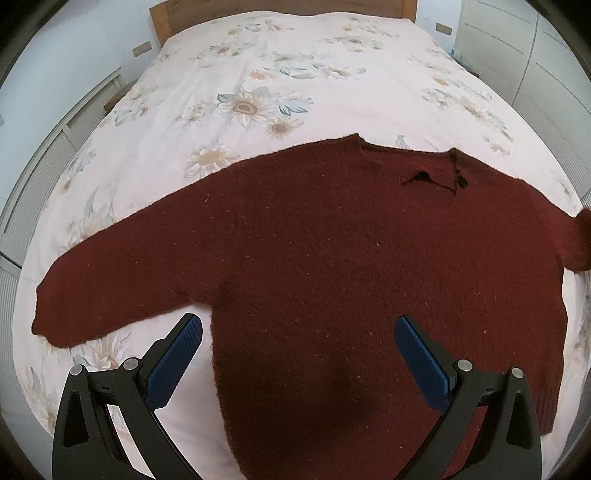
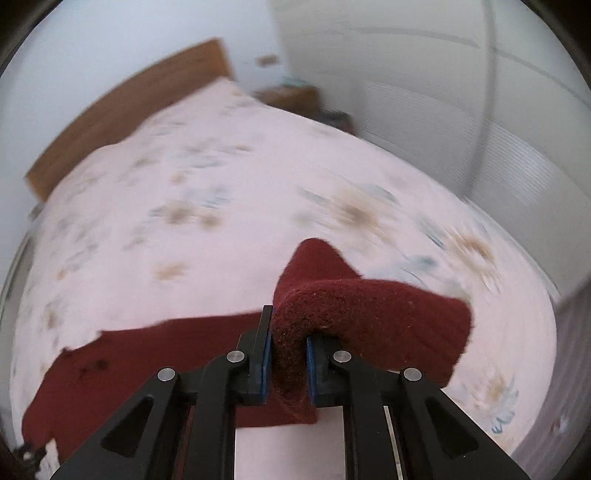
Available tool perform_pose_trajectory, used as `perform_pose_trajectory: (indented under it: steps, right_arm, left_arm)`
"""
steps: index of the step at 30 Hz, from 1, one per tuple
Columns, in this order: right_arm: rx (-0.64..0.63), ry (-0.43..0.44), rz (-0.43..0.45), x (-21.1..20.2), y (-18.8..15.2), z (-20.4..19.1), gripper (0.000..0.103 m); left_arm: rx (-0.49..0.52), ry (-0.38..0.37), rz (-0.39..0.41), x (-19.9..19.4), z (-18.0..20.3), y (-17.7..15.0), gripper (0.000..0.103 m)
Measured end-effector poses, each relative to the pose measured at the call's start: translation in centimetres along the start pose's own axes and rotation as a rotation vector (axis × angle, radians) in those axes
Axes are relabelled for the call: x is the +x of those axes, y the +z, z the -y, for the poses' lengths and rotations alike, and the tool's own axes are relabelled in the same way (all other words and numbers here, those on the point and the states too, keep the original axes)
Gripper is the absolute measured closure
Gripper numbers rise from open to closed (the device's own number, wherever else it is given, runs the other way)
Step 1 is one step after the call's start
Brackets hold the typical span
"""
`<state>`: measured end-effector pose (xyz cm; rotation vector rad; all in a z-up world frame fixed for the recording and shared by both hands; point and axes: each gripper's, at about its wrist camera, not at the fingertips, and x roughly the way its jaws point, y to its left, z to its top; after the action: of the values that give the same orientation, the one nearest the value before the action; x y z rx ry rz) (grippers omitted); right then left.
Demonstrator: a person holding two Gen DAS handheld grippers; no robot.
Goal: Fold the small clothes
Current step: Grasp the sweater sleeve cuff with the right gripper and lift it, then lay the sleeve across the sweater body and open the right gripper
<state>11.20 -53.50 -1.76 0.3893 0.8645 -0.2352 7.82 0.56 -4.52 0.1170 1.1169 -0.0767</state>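
Observation:
A dark red knit sweater [image 1: 332, 240] lies flat on the bed, collar away from me, its left sleeve [image 1: 122, 280] stretched out to the left. My left gripper [image 1: 297, 328] is open and empty, hovering over the sweater's lower left edge. My right gripper [image 2: 288, 332] is shut on the sweater's right sleeve [image 2: 369, 314], which is lifted and draped over the right finger. The sweater body [image 2: 147, 362] shows at the lower left of the right wrist view. The lifted sleeve shows at the right edge of the left wrist view [image 1: 580, 240].
The bed has a pale pink floral cover [image 1: 277, 74] and a wooden headboard [image 1: 280, 11]. White wardrobe doors [image 2: 461, 110] stand to the right, a small nightstand [image 2: 291, 96] by the headboard. The right wrist view is motion-blurred.

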Motion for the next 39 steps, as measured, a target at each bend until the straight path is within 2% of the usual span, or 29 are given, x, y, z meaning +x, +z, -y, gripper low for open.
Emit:
perform_pose_trajectory:
  steps: [5, 9, 13, 18, 25, 29, 35, 37, 38, 39]
  right_arm:
    - [-0.114, 0.107, 0.017, -1.4, 1.1, -9.0, 0.089]
    - [-0.186, 0.186, -0.008, -0.7, 1.0, -15.3, 0.089]
    - [-0.237, 0.252, -0.043, 0.4, -0.2, -20.7, 0.089]
    - [-0.309, 0.292, -0.138, 3.2, -4.3, -26.9, 0.089]
    - [-0.383, 0.266, -0.309, 9.4, -12.3, -30.8, 0.089]
    - [-0.414, 0.240, -0.384, 11.7, -16.5, -31.2, 0.088]
    - [-0.464, 0.196, -0.396, 12.6, -18.8, -30.8, 0.083]
    - [-0.473, 0.186, -0.403, 12.7, -18.7, -30.7, 0.074]
    - [-0.479, 0.182, -0.404, 12.6, -18.6, -30.7, 0.065]
    - [-0.486, 0.181, -0.402, 12.4, -18.5, -30.7, 0.051]
  left_arm:
    - [-0.028, -0.010, 0.001, 0.2, -1.1, -0.1, 0.001]
    - [-0.036, -0.034, 0.003, 0.4, -1.8, 0.0, 0.001]
    - [-0.043, -0.031, 0.009, 0.6, -2.6, 0.1, 0.001]
    - [-0.047, -0.040, 0.011, 1.1, -3.2, 0.2, 0.001]
    - [-0.052, -0.033, -0.006, 2.3, -4.1, 0.3, 0.001]
    - [-0.055, -0.036, -0.016, 2.8, -4.6, 0.1, 0.001]
    - [-0.052, -0.059, -0.031, 3.1, -5.1, -0.4, 0.001]
    - [-0.045, -0.051, -0.034, 3.2, -5.0, -0.5, 0.001]
    - [-0.043, -0.048, -0.036, 3.1, -5.0, -0.5, 0.001]
    - [-0.042, -0.045, -0.037, 3.2, -4.9, -0.5, 0.001]
